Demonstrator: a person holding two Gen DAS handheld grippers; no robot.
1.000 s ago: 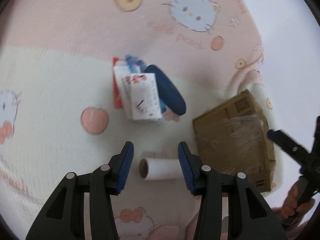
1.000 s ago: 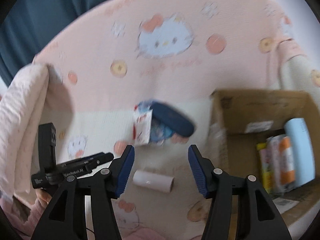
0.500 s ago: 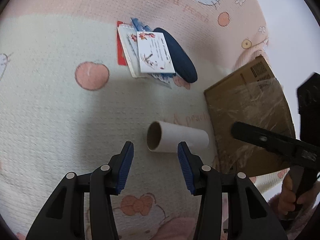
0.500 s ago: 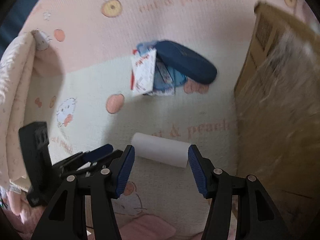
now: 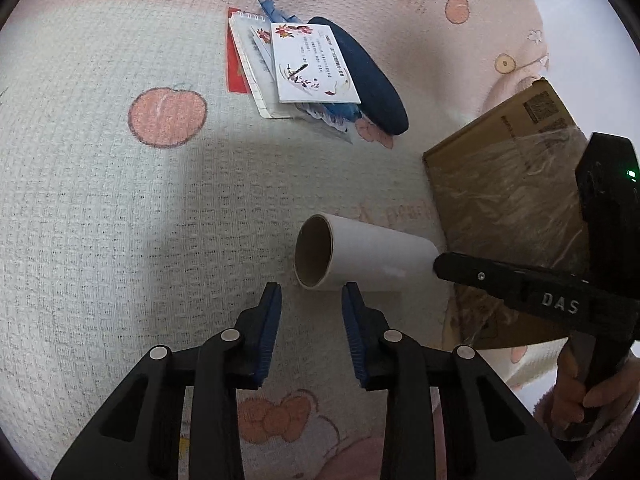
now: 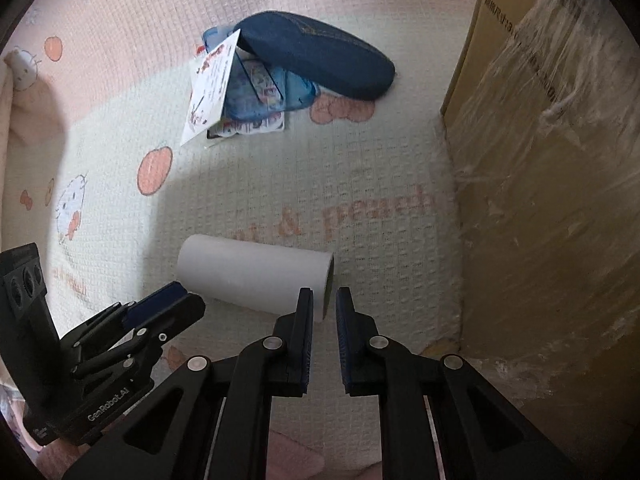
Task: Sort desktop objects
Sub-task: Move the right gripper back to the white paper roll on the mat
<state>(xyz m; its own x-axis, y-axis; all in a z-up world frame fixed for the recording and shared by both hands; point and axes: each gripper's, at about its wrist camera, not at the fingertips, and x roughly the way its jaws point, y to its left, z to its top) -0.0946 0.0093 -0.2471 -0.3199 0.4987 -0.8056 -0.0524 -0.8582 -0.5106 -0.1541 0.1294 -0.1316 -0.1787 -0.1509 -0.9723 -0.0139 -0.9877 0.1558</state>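
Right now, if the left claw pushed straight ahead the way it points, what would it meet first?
Most likely the white roll: its open end lies just beyond the left claw, slightly toward its right finger. Depth is hard to judge, so the claw may pass above it.

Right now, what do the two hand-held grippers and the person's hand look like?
Both are black plastic with blue ribbed pads and silver rivets. The left hand-held gripper reads "GenRobot.AI" in the right view; the right hand-held gripper reads "DAS", with a green light. The hand wears a fuzzy pink sleeve.
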